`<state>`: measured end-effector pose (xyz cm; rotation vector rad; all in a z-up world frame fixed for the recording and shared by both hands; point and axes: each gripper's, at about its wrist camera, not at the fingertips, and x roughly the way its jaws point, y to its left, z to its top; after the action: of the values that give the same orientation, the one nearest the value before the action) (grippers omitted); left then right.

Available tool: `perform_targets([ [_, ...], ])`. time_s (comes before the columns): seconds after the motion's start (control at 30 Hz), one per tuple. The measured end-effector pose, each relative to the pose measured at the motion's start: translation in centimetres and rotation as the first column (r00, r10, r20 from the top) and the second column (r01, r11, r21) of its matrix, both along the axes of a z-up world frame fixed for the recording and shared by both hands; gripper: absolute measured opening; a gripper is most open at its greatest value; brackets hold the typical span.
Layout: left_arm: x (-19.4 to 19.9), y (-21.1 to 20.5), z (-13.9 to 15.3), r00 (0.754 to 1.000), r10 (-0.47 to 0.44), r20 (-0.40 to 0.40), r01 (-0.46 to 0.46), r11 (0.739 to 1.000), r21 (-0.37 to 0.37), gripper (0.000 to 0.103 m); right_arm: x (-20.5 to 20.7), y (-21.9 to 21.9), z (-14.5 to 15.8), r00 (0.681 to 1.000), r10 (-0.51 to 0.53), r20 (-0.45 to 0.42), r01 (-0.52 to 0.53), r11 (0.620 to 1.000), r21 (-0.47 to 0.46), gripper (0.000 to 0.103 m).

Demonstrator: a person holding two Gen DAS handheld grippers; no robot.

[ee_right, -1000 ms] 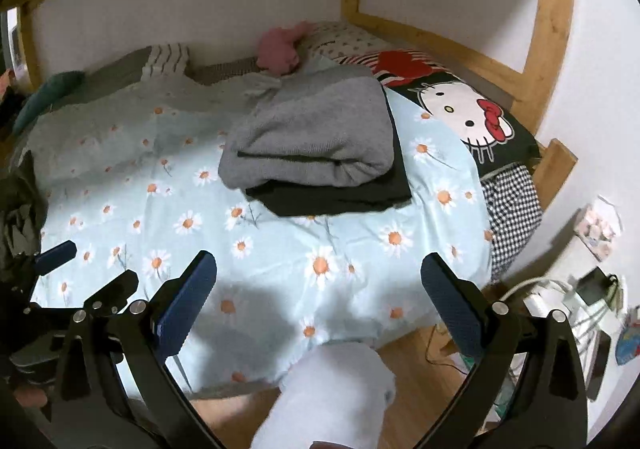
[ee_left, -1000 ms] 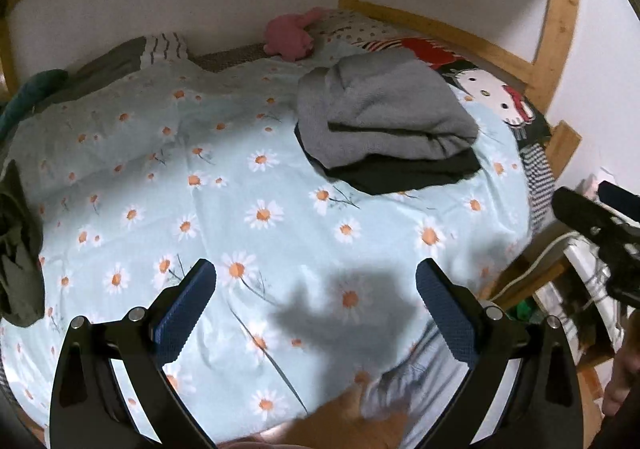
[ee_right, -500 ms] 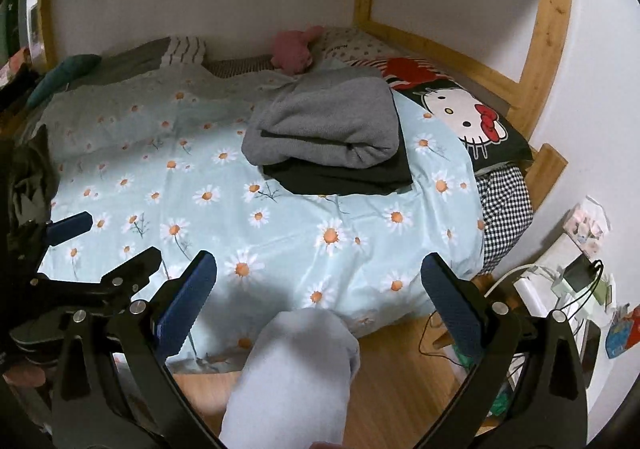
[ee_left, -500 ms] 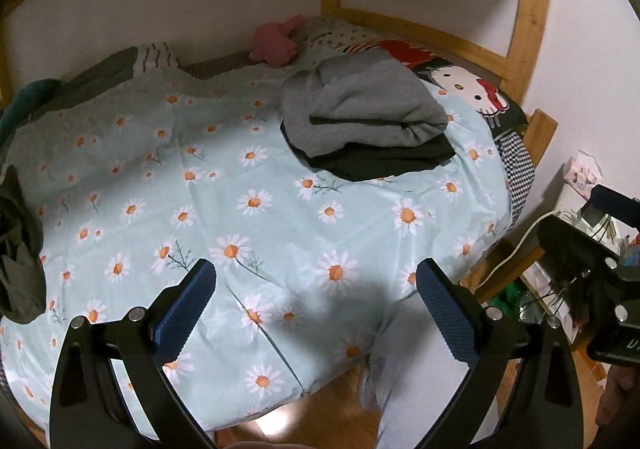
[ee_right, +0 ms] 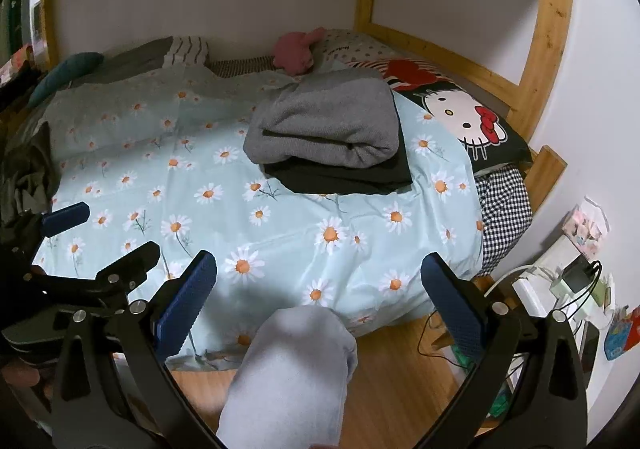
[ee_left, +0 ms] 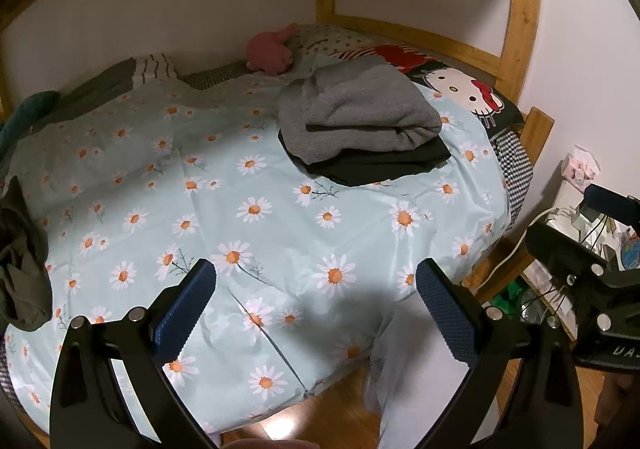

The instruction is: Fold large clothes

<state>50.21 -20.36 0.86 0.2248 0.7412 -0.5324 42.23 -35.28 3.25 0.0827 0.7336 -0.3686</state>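
A folded grey garment (ee_left: 360, 117) lies on a folded dark garment (ee_left: 384, 165) at the far right of the bed; the stack also shows in the right wrist view (ee_right: 328, 129). A crumpled olive-green garment (ee_left: 20, 257) lies at the bed's left edge, also seen in the right wrist view (ee_right: 28, 169). My left gripper (ee_left: 316, 309) is open and empty above the bed's near edge. My right gripper (ee_right: 320, 305) is open and empty, held over the bed's near edge and the floor.
The bed has a light blue daisy cover (ee_left: 240, 209), a Hello Kitty pillow (ee_right: 464, 121) and a pink plush toy (ee_left: 268, 53). A wooden frame (ee_right: 548, 29) rises at the right. Cables and a shelf (ee_right: 568, 281) stand on the right. My grey-trousered leg (ee_right: 292, 377) is below.
Both grippers have drawn back from the bed, so more of the bed edge, the wooden floor and my leg show. Both stay open and empty.
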Motion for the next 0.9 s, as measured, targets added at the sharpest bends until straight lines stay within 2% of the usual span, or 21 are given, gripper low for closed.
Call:
perform_targets([
  [0.3,0.4,-0.32,-0.87,1.0,0.0,-0.009,0.0,1.0,0.025,0.098,0.33,0.11,-0.31,1.0,0.007,-0.002,-0.007,1.0,0.003,0.1],
  [0.9,0.42,-0.18,-0.79,1.0,0.006,0.0,-0.006,0.999,0.032,0.098,0.36,-0.25,-0.52,1.0,0.001,0.015,-0.001,1.0,-0.01,0.1],
])
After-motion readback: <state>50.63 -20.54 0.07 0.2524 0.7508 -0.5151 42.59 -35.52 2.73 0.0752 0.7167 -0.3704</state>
